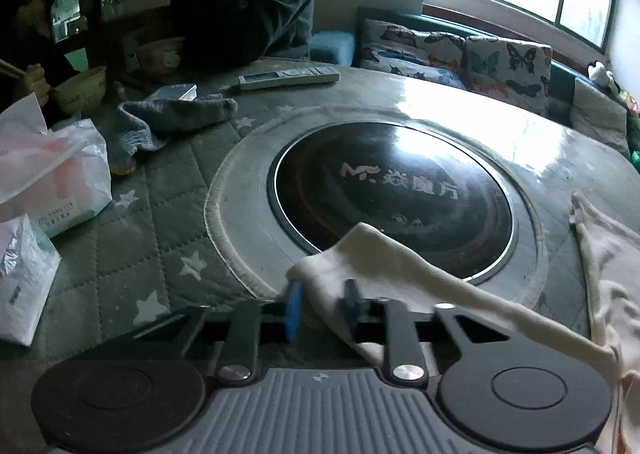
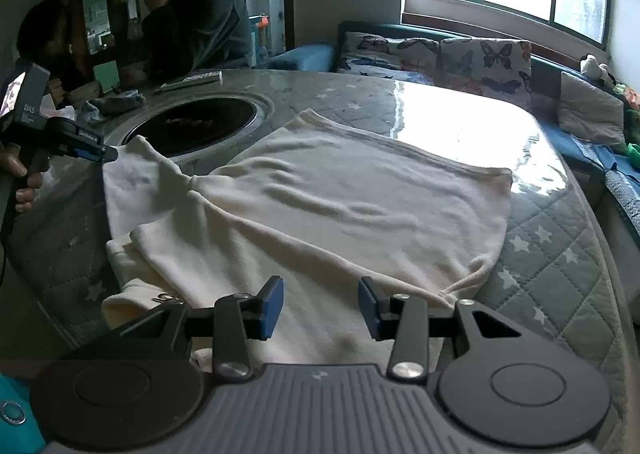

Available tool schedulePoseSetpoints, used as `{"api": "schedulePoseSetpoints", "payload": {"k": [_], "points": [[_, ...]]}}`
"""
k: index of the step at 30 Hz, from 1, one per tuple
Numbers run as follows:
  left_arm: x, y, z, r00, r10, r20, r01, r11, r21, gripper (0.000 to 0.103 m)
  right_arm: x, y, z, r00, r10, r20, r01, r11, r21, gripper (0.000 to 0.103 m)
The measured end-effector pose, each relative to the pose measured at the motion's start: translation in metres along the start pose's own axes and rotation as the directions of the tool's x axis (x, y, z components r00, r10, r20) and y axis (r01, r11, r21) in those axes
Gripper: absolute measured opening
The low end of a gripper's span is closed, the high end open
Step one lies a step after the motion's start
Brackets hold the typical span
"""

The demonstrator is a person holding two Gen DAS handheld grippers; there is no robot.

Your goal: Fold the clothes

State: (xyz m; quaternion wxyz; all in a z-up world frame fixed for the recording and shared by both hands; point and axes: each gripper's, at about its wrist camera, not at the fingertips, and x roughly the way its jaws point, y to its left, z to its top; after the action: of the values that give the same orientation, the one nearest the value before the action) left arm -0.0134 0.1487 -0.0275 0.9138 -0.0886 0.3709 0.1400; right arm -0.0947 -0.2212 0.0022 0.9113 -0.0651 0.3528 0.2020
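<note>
A cream sweater (image 2: 320, 206) lies spread on the quilted table cover (image 2: 560, 254). My left gripper (image 1: 322, 304) is shut on the cuff of one sleeve (image 1: 400, 266) and holds it lifted over the round black hotplate (image 1: 400, 198). In the right wrist view the left gripper (image 2: 108, 152) shows at the left, pinching that sleeve (image 2: 136, 174). My right gripper (image 2: 320, 306) is open and empty, hovering over the sweater's near edge.
A grey cloth (image 1: 168, 122), a remote (image 1: 288, 76), tissue packs (image 1: 52, 182) and bowls (image 1: 80, 88) sit at the far left. Two people (image 1: 240, 2) sit behind the table. A butterfly-patterned sofa (image 2: 460, 54) runs along the window side.
</note>
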Motion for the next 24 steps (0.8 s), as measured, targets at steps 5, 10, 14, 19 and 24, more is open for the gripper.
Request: {"api": "schedulePoseSetpoints", "payload": {"k": [5, 10, 14, 19, 24], "points": [[-0.036, -0.028, 0.005, 0.987, -0.152, 0.056, 0.149, 0.987, 0.056, 0.004, -0.006, -0.002, -0.001, 1.0, -0.009, 0.014, 0.009, 1.0, 0.01, 0.042], [-0.071, -0.055, 0.01, 0.948, -0.303, 0.103, 0.29, 0.949, 0.12, 0.004, -0.013, -0.005, -0.001, 0.999, -0.021, 0.029, 0.021, 0.999, 0.028, 0.042], [-0.1, -0.077, 0.013, 0.898, -0.419, 0.133, 0.395, 0.902, 0.175, 0.004, -0.018, -0.011, -0.002, 0.999, -0.029, 0.042, 0.027, 0.998, 0.053, 0.042], [-0.127, -0.111, 0.011, 0.82, -0.558, 0.123, 0.519, 0.817, 0.251, 0.004, -0.026, -0.02, -0.005, 0.997, -0.054, 0.062, 0.048, 0.995, 0.083, 0.042], [-0.13, -0.162, -0.012, 0.733, -0.68, -0.006, 0.645, 0.692, 0.326, 0.004, -0.033, -0.033, -0.011, 0.994, -0.082, 0.069, 0.072, 0.988, 0.137, 0.042]]}}
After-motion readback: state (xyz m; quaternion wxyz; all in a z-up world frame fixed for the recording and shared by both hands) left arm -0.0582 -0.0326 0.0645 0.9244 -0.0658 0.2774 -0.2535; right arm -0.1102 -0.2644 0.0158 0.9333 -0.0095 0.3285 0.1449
